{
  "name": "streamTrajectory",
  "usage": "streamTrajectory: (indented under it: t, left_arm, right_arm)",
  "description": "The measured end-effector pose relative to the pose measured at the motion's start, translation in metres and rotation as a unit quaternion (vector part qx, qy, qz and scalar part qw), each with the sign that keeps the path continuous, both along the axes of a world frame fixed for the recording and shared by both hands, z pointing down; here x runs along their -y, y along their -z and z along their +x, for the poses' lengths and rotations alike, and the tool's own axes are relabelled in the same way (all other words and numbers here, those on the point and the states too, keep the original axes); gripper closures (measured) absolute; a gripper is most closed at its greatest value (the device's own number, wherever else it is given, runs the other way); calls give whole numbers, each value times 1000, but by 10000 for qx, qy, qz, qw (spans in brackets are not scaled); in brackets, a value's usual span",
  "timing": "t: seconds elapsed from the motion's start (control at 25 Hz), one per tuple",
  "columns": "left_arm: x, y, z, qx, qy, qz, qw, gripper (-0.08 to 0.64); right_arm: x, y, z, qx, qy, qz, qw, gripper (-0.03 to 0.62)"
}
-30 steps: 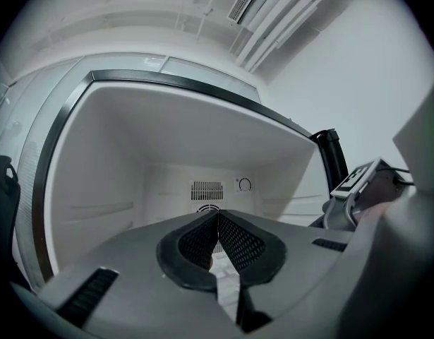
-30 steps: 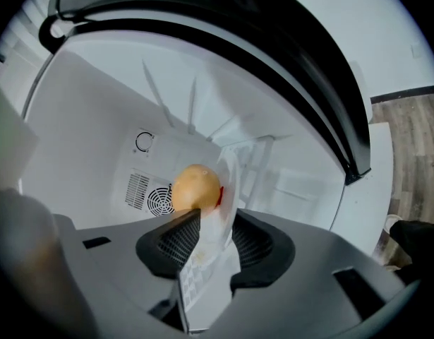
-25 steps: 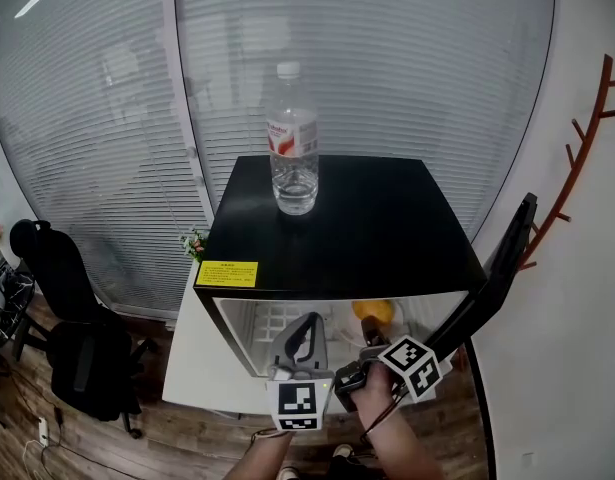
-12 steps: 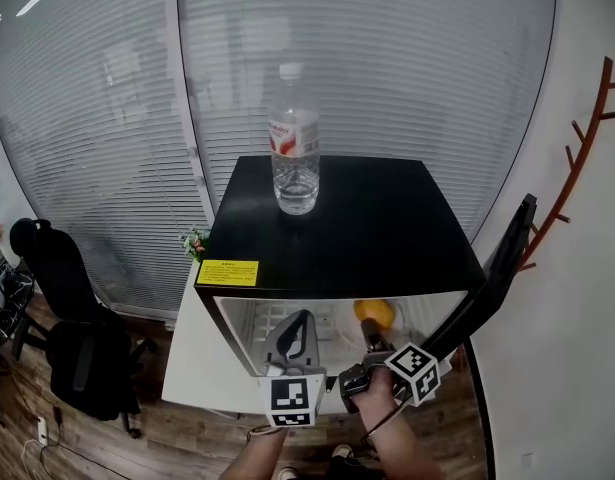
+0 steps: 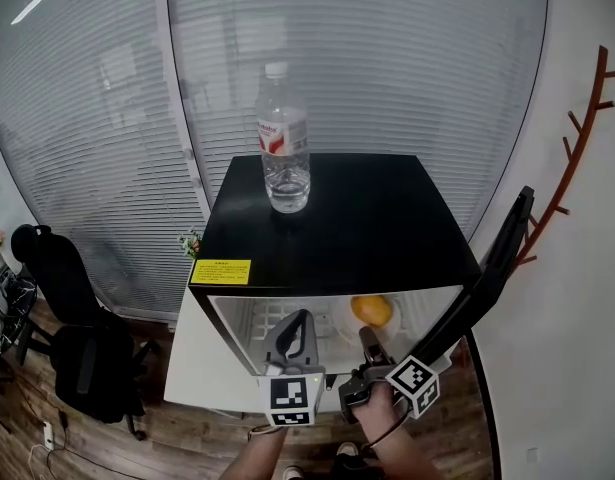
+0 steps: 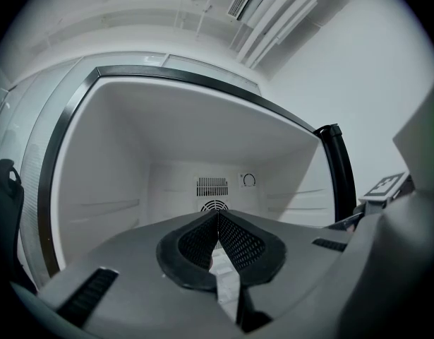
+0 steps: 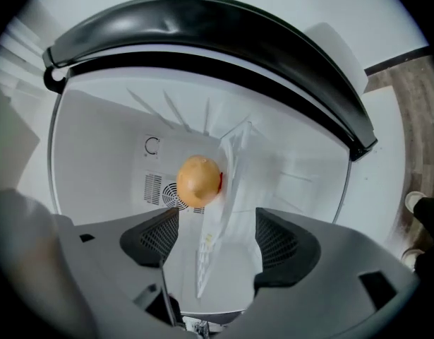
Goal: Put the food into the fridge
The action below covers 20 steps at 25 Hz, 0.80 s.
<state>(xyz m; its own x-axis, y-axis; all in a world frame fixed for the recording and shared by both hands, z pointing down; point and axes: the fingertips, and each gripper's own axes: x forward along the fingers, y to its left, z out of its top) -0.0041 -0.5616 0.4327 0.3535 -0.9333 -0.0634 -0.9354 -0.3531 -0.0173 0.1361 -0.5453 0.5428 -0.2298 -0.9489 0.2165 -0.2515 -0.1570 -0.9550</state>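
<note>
Both jaws of the left hand-held gripper (image 6: pixel 217 214) are pressed together, their dark ribbed pads meeting with nothing between them. It points level into the small white fridge with a glossy black top (image 5: pixel 337 238), towards the round fan grille (image 6: pixel 214 205) on the back wall. Just to its right, the right hand-held gripper (image 7: pixel 217 235) has its jaws spread wide. They have just been opening, and nothing sits between them. It is tilted slightly downward and rolled to one side.

Beyond its tips, well inside the fridge, lies the round orange-yellow fruit (image 7: pixel 199 181). It rests on the white shelf (image 5: pixel 287 318) towards the right of the compartment and is clear of both hand-held grippers. The black-edged fridge door (image 5: pixel 492 268) stands open at the right.

On the fridge's top, near the back left, a clear plastic water bottle with a red-and-white label (image 5: pixel 285 138) stands upright. Behind the fridge are pale grey window blinds (image 5: pixel 387 58). A black office chair (image 5: pixel 67 308) stands on the wooden floor (image 5: pixel 47 438) to the left, and a reddish-brown branched coat rack (image 5: pixel 577 148) hangs on the white wall to the right.
</note>
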Motion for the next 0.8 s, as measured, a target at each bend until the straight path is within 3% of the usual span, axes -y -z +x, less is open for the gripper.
streamTrajectory:
  t: [0.08,0.2,0.52,0.8]
  left_arm:
    - [-2,0,2,9,-26,-4,10000,534]
    - [-4,-1,5,18,-56,-14,10000,534]
    - [-13,-1,13,36,-133,-37,9999,534]
    - [-22,4,12,22,-135,3,9999,534]
  right_arm:
    - [-5,5,-4,71,148,205,9997,265]
    - [-13,12,-6,-197,325,470,9982,265]
    - [-26,40,-2,-414,325,1008,9935,283]
    - [-33,71,6,-795,140,1487,9856,525]
